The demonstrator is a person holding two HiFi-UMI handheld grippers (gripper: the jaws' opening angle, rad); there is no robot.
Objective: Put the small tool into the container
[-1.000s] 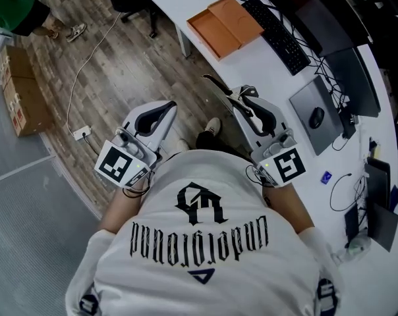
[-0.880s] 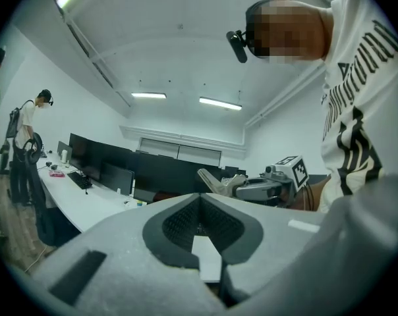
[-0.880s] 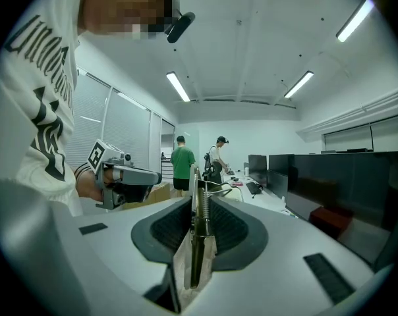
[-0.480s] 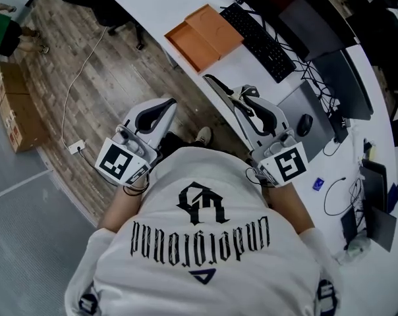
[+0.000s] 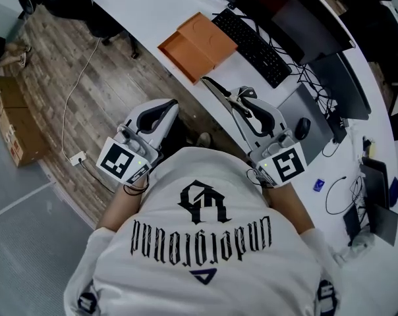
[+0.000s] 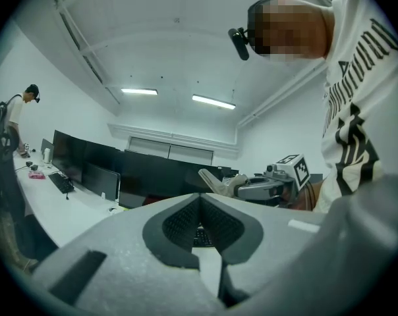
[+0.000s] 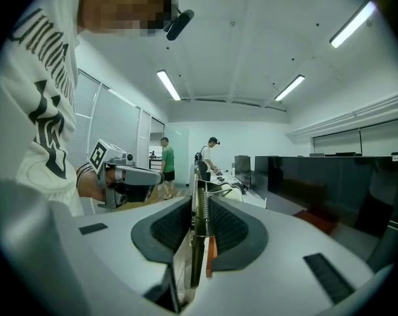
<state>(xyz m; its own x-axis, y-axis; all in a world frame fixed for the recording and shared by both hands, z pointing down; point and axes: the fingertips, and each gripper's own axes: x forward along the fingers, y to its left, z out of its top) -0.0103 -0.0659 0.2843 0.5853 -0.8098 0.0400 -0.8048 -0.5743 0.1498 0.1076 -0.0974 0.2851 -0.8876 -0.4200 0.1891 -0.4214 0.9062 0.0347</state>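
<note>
My right gripper [image 5: 237, 101] is shut on a small plier-like tool [image 5: 215, 89] with a spring, whose dark handles stick out forward over the white desk's edge [image 5: 186, 81]. In the right gripper view the tool [image 7: 200, 224] stands upright between the pads. An open orange container [image 5: 198, 43] lies on the desk just beyond the tool. My left gripper [image 5: 169, 105] hovers over the wooden floor, jaws closed with nothing in them; in its own view the pads [image 6: 186, 219] meet at the tip.
A black keyboard [image 5: 250, 43], a mouse [image 5: 303, 128] on a grey pad and dark monitors [image 5: 331, 78] crowd the desk to the right. A cardboard box [image 5: 11, 120] and a power strip with cable [image 5: 76, 157] lie on the floor. Two people [image 7: 167, 164] stand far off.
The person has moved along the desk; the orange container now sits lower and further left in the head view, closer to the tool. Both grippers keep their pose.
</note>
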